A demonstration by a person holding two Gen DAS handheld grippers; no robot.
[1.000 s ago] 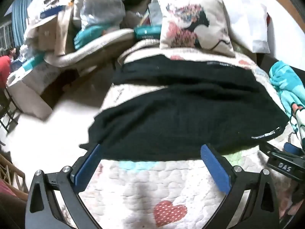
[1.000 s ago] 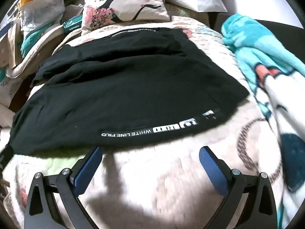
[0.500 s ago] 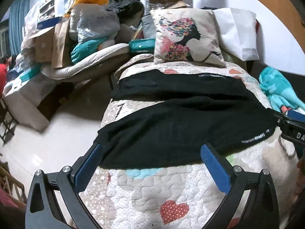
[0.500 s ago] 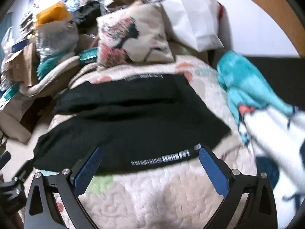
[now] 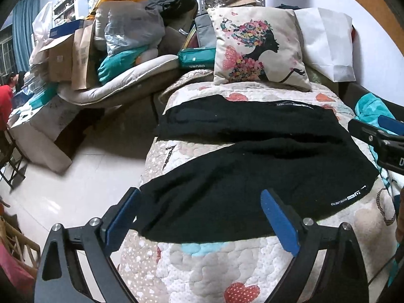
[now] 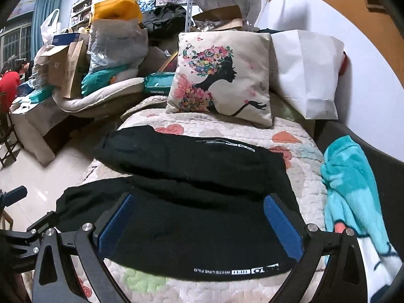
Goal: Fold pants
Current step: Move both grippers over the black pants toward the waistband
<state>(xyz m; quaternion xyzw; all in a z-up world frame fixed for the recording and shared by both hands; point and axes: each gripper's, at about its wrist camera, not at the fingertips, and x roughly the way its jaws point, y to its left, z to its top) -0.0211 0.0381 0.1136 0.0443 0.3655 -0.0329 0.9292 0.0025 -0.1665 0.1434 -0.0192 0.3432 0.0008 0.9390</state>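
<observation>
Black pants (image 5: 252,171): spread flat across the quilted bed (image 5: 202,265), both legs side by side, apparently not yet folded.
Left gripper (image 5: 202,217): above the near hem, jaws wide and closing, holding nothing.
Right gripper (image 6: 199,224): above the waistband end, jaws wide apart, empty.
Remaining: every fold, I judge.

Quilted heart-print bedspread (image 5: 222,265) as landmark: floral silhouette pillow (image 5: 257,50) at its far end, white paper bag (image 5: 328,45) right of pillow, teal towel (image 6: 353,184) off its right edge, piled bags and cardboard boxes (image 5: 101,38) to its left.
</observation>
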